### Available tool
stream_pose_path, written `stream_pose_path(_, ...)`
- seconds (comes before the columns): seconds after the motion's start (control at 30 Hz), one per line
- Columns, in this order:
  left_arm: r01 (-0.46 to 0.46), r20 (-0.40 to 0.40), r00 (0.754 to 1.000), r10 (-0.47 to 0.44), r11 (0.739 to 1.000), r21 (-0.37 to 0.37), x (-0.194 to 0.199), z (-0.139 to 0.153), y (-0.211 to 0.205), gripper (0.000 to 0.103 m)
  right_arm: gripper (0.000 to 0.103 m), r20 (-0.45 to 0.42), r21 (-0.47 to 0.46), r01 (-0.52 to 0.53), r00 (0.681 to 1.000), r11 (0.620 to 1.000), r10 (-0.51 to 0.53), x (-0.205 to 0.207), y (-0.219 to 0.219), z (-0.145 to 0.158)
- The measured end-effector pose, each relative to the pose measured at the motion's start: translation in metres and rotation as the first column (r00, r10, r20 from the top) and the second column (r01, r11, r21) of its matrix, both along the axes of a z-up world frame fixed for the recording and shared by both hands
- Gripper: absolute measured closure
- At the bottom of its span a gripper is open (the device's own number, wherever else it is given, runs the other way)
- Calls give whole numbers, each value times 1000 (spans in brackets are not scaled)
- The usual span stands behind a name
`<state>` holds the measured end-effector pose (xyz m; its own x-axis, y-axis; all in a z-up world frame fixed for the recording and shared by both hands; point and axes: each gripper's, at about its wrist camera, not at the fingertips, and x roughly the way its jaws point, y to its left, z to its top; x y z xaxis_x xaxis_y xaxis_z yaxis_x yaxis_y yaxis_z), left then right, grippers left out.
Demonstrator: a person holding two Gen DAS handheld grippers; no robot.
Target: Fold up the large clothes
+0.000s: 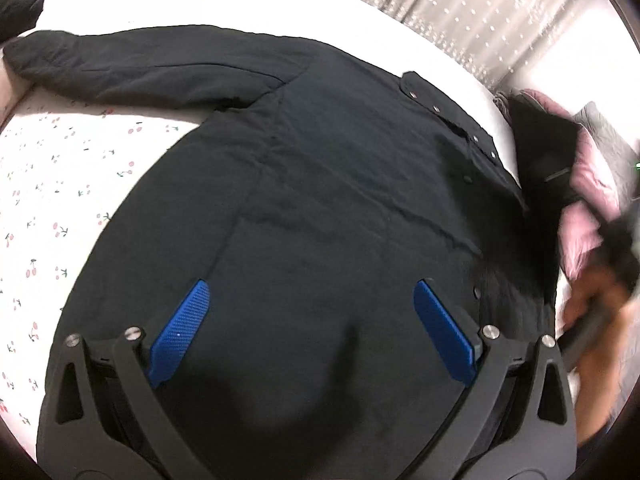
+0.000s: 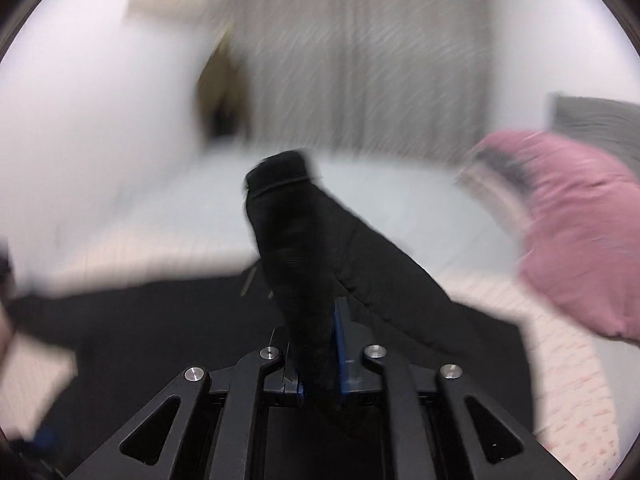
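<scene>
A large black jacket lies spread on the bed, front up, with a snap placket along its right side and one sleeve stretched out to the far left. My left gripper is open and empty, hovering just above the jacket's lower body. My right gripper is shut on the jacket's other sleeve and holds it lifted, the cuff pointing up. The right wrist view is blurred by motion. The hand holding the right gripper shows at the right edge of the left wrist view.
The bed has a white sheet with small cherry prints. A pink padded garment lies at the right, also in the left wrist view. A patterned curtain hangs behind the bed. A dark item sits at the far left.
</scene>
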<state>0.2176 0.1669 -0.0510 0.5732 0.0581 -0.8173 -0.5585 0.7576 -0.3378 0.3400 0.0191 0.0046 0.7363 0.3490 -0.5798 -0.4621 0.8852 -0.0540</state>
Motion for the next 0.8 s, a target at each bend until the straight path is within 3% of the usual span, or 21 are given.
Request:
stream_pose_path(0.1, 3, -7, 1000, -3, 1000, 11, 0, 0, 1, 1, 83, -167, -207, -72, 985, 976, 37, 6, 57, -80)
stream_pose_path(0.17, 5, -2, 1000, -5, 1000, 0, 0, 0, 3, 1, 75, -209, -235, -78, 977, 969, 28, 8, 58, -106)
stream_pose_path(0.23, 5, 11, 1000, -5, 1000, -11, 0, 1, 5, 1, 65, -215, -166, -82, 976, 983, 45, 6, 45, -106)
stream_pose_path(0.27, 5, 15, 1000, -5, 1000, -11, 1, 2, 5, 1, 52, -249, -114, -95, 966, 989, 65, 7, 40, -103)
stream_pose_path(0.33, 3, 21, 1000, -3, 1000, -3, 2, 3, 6, 1, 42, -333, -13, -131, 935, 991, 119, 11, 33, -94)
stream_pose_path(0.5, -4, 21, 1000, 4, 1000, -2, 2, 2, 9, 1, 39, -365, 169, -117, 915, 979, 172, 0, 35, -73)
stream_pose_path(0.6, -9, 19, 1000, 9, 1000, -2, 3, 1, 10, 1, 39, -460, 143, -68, 878, 987, 128, 3, 48, -102)
stream_pose_path(0.67, -13, 17, 1000, 13, 1000, 9, 3, 2, 11, 1, 39, -408, 108, -92, 904, 990, 128, -5, 55, -103)
stream_pose_path(0.8, -8, 18, 1000, 8, 999, 32, 3, 4, 9, 1, 39, -416, 28, -56, 907, 998, 63, -18, 65, -88)
